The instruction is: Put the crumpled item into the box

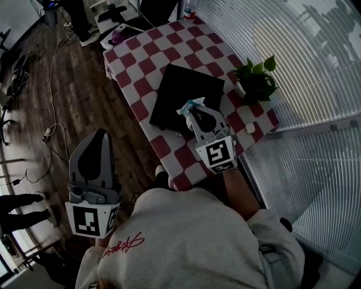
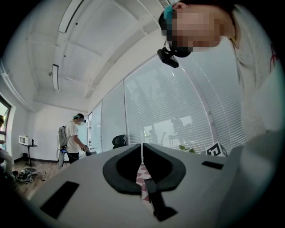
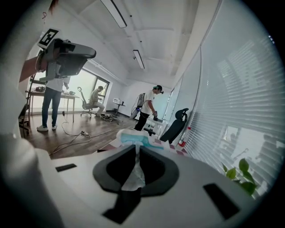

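A crumpled white and teal item (image 1: 190, 105) is pinched in my right gripper (image 1: 196, 111), which is shut on it above the near edge of a black square box (image 1: 186, 90) on the checkered table (image 1: 141, 48). In the right gripper view the crumpled item (image 3: 133, 139) bulges out past the tips of my right gripper (image 3: 135, 148) and a white strip of it runs down between the jaws. My left gripper (image 1: 100, 134) hangs shut over the wooden floor, left of the table, holding nothing. In its own view my left gripper (image 2: 142, 146) shows the jaws pressed together.
A potted green plant (image 1: 256, 82) stands at the table's right edge by the window blinds (image 1: 316, 68). A small white object (image 1: 250, 128) lies near the plant. A bottle (image 1: 190, 8) stands at the far corner. Cables (image 1: 53, 68) trail over the floor. Other people stand in the room.
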The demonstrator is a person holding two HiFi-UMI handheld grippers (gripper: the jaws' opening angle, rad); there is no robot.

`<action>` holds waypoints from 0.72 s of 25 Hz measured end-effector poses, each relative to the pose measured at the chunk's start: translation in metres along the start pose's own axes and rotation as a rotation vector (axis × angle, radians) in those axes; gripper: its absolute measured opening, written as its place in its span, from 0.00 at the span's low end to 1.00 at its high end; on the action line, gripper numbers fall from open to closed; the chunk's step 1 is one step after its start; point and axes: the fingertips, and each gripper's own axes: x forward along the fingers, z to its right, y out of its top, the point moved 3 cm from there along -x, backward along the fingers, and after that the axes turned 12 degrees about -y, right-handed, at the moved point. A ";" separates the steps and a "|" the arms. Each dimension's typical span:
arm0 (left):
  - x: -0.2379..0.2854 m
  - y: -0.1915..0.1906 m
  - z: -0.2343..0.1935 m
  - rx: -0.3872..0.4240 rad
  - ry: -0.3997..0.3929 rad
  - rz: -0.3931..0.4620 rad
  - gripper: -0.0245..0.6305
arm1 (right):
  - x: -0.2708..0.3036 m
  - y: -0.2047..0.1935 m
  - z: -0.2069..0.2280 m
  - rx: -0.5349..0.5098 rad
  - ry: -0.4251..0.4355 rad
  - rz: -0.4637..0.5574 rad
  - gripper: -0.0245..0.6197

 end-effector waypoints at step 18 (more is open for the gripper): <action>-0.012 0.000 -0.003 0.012 0.021 -0.013 0.07 | 0.011 -0.015 -0.019 -0.134 0.035 -0.068 0.10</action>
